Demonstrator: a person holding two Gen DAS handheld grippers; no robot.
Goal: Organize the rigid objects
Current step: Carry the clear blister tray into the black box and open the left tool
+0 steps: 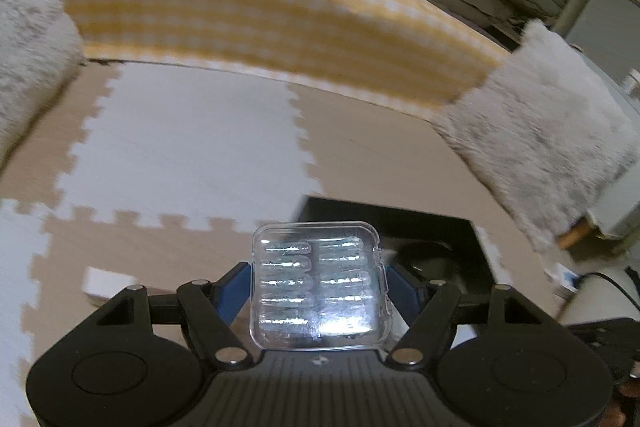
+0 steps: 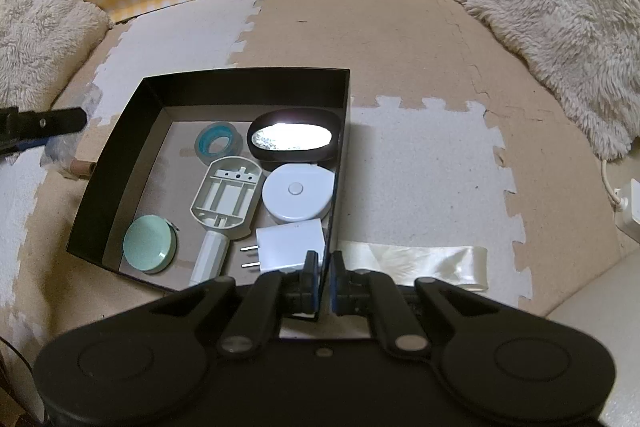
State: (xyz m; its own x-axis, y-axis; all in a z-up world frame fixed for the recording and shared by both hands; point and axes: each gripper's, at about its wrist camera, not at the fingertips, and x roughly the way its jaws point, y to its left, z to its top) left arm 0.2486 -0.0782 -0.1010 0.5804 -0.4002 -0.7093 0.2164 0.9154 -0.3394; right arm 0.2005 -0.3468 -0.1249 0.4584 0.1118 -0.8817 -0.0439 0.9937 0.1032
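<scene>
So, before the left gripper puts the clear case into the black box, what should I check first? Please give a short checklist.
1. The left gripper holds the clear case between its pads: ok.
2. The right gripper pinches the near wall of the black box to steady it: ok.
3. Free floor in the box, on its left side: ok.
4. The case is above the box opening: not ok, it is outside the left wall.
5. The case lid is latched: cannot tell.
</scene>
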